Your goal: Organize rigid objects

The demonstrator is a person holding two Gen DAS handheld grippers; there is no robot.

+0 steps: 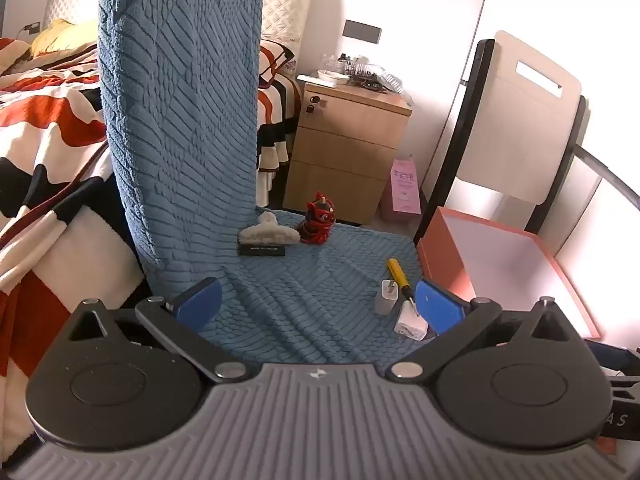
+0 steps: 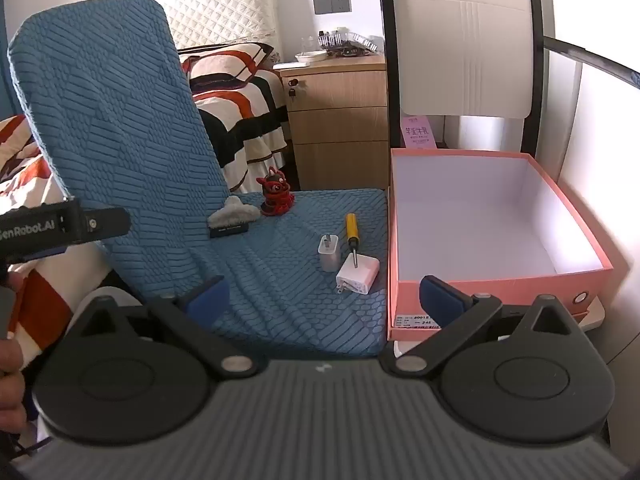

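Observation:
On a blue-covered chair seat (image 2: 280, 300) lie two white chargers (image 2: 329, 253) (image 2: 359, 275), a yellow-handled screwdriver (image 2: 352, 229), a white hair claw (image 2: 234, 211) on a small black box (image 2: 229, 231), and a red figurine (image 2: 276, 197). An empty pink box (image 2: 500, 216) stands on a second chair to the right. My right gripper (image 2: 323, 298) is open and empty, low before the chargers. My left gripper (image 1: 318, 306) is open and empty over the seat; it sees the chargers (image 1: 387, 296) (image 1: 411, 322), screwdriver (image 1: 398, 274), claw (image 1: 269, 233), figurine (image 1: 318, 222) and box (image 1: 500, 264).
The blue chair back (image 1: 180, 120) rises at the left. A bed with a striped blanket (image 1: 36, 128) lies behind. A wooden nightstand (image 2: 336, 120) stands behind the seat. The white chair back (image 2: 464, 40) rises behind the pink box. A pink carton (image 1: 405, 190) stands on the floor.

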